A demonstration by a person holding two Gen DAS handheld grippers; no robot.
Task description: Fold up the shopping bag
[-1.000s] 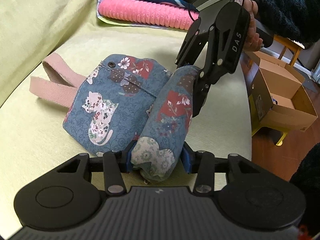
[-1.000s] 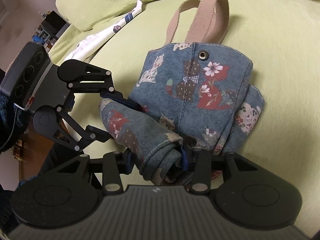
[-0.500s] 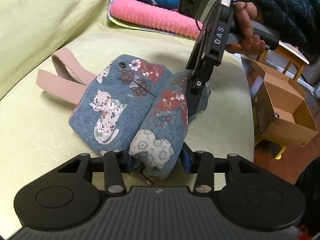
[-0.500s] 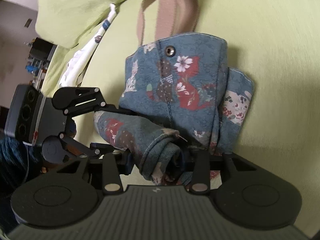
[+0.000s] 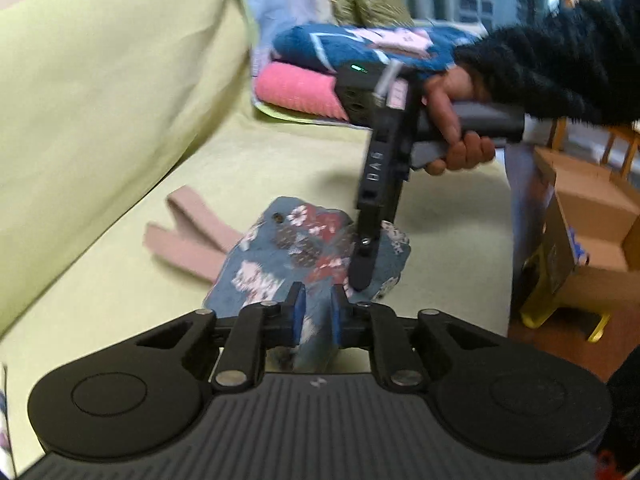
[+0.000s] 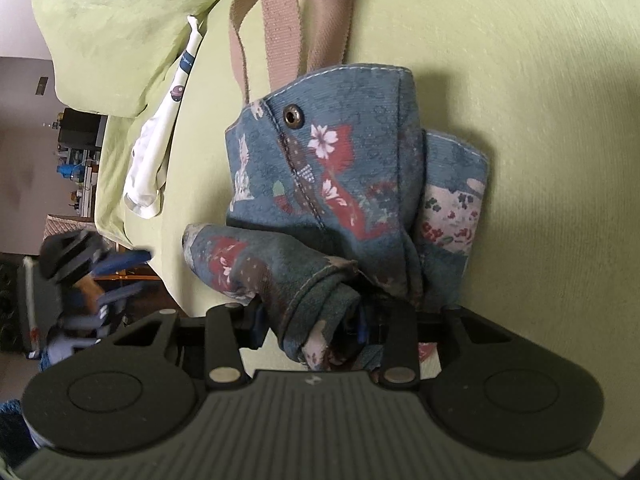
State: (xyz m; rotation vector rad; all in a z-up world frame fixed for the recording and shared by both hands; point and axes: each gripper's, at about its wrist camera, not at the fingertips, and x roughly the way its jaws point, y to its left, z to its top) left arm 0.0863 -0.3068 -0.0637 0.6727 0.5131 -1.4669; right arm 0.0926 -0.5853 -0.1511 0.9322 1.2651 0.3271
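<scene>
A blue patchwork shopping bag with beige handles lies partly folded on the yellow-green sofa seat. My right gripper is shut on the rolled side fold of the bag; in the left wrist view it stands edge-on, fingers down on the bag's right side, held by a hand in a dark fuzzy sleeve. My left gripper hovers lifted off the bag at the seat's edge. Its jaws are closing, with a narrow gap and nothing between them.
Folded pink and blue textiles are stacked at the back of the seat. An open cardboard box sits on the floor past the seat's right edge. A white cloth lies by the back cushion.
My left gripper has let go of the rolled fold, risen and drawn back, and its jaws have narrowed. My right gripper has rolled over and keeps hold of the fold.
</scene>
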